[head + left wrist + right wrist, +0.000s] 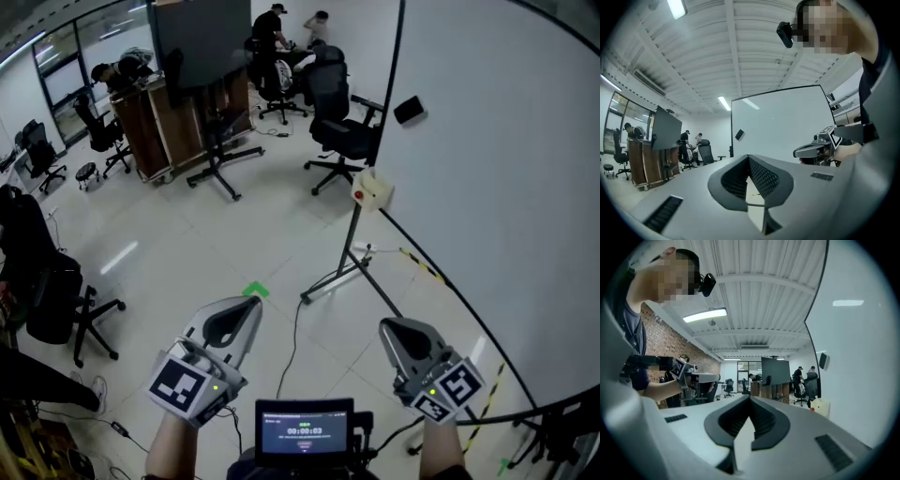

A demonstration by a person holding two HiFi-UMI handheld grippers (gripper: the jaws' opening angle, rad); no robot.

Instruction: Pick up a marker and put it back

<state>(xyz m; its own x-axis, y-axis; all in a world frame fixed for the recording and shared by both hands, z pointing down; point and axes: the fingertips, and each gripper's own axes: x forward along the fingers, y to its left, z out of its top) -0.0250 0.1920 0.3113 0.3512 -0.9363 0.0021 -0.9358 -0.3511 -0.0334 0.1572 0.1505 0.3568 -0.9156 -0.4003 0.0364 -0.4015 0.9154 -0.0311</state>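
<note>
1. The task looks unstarted. The left gripper and the right gripper are both pressed together, with nothing between the jaws.
2. No marker shows in any view; finding, lifting and returning it all remain.
3. The whiteboard stands to the right, with a black eraser stuck on it.
4. The stand legs and a floor cable lie ahead, and an office chair stands beyond.

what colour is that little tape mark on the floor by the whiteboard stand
Green. The tape mark shows best in the head view, against the pale floor.
</note>
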